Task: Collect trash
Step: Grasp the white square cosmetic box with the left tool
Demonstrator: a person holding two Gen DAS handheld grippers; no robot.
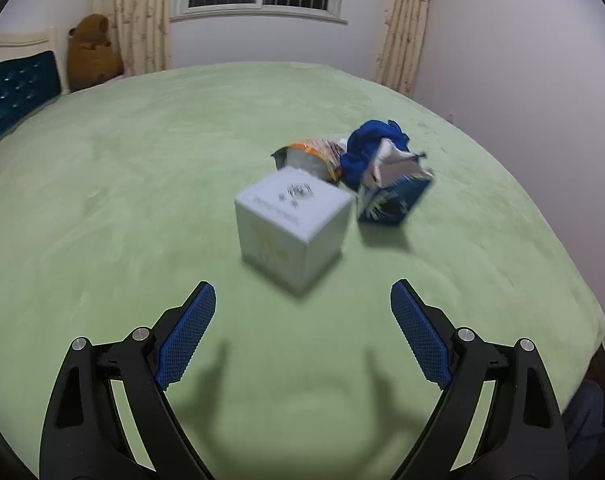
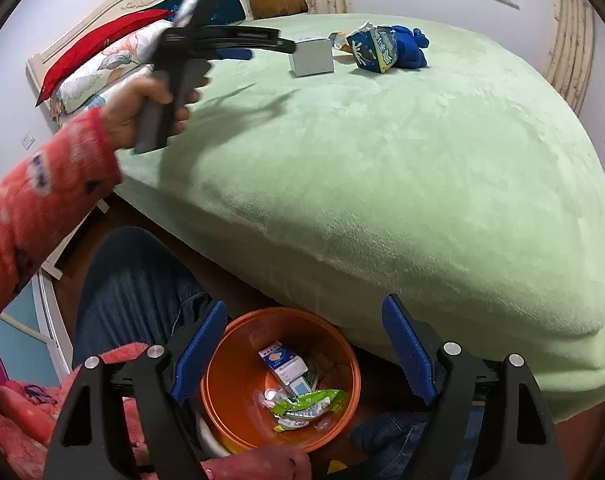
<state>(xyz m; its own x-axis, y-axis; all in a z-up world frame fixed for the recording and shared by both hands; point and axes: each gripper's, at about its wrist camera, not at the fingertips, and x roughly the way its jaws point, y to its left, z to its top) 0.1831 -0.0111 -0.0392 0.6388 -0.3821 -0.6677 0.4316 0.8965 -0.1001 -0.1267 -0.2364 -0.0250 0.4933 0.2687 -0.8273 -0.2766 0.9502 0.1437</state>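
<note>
A pale blue-white cube box (image 1: 292,226) sits on the green bed, just ahead of my open, empty left gripper (image 1: 302,294). Behind it lie an orange snack wrapper (image 1: 312,156), a torn blue carton (image 1: 394,194) and a blue cloth (image 1: 368,142). The right wrist view shows the same box (image 2: 311,62), carton (image 2: 372,50) and cloth (image 2: 408,46) far off, with the left gripper (image 2: 270,46) held near the box. My right gripper (image 2: 304,312) is open and empty above an orange bin (image 2: 226,364) holding a small carton, green wrapper and other scraps.
The green bedspread (image 2: 382,160) fills most of both views; its edge drops off above the bin. Pillows (image 2: 102,60), a headboard and a brown plush bear (image 1: 90,54) are at the bed's head. The person's legs in jeans (image 2: 130,284) stand beside the bin.
</note>
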